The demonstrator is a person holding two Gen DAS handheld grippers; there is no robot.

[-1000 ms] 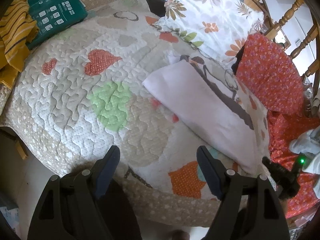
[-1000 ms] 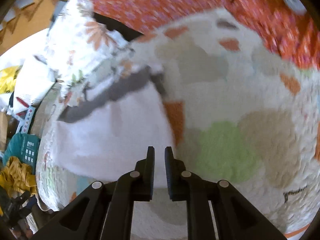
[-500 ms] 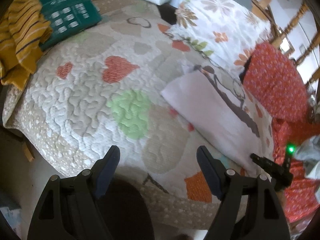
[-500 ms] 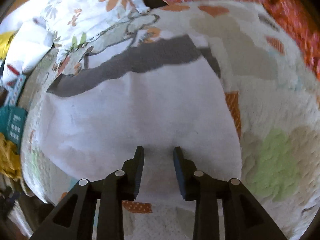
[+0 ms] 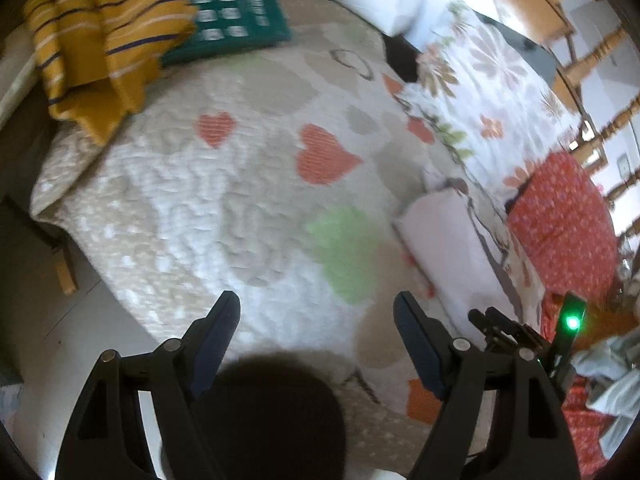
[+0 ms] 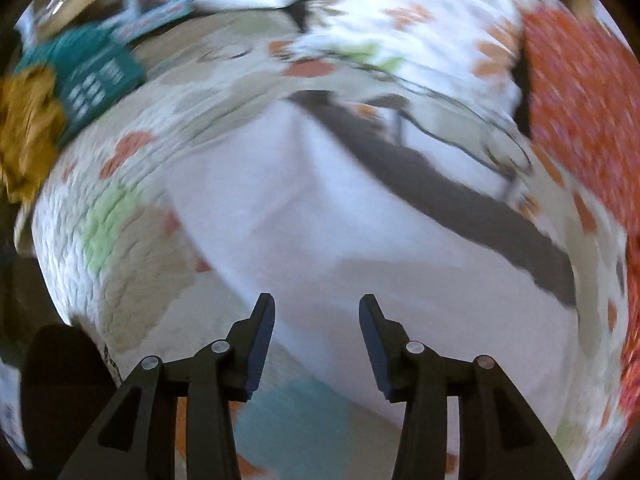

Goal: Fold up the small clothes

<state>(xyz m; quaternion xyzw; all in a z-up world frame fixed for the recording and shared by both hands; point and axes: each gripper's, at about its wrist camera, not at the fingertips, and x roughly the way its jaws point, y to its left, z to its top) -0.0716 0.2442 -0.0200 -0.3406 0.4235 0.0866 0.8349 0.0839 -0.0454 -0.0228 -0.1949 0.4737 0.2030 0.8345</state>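
The right gripper (image 6: pixel 317 312) hangs over a folded white garment (image 6: pixel 320 216) on the heart-patterned quilt (image 6: pixel 132 280) — its fingers (image 6: pixel 262 336) have just been opening, apparently nothing between them.

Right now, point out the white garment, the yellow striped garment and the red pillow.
white garment (image 6: pixel 360 216): right wrist view, on its flat white middle.
yellow striped garment (image 5: pixel 108 20): left wrist view, on its striped folds.
red pillow (image 5: pixel 568 220): left wrist view, on its patterned face.

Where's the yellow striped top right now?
Left wrist view, upper left: the yellow striped top is bunched at the quilt's far corner, beside the teal package.
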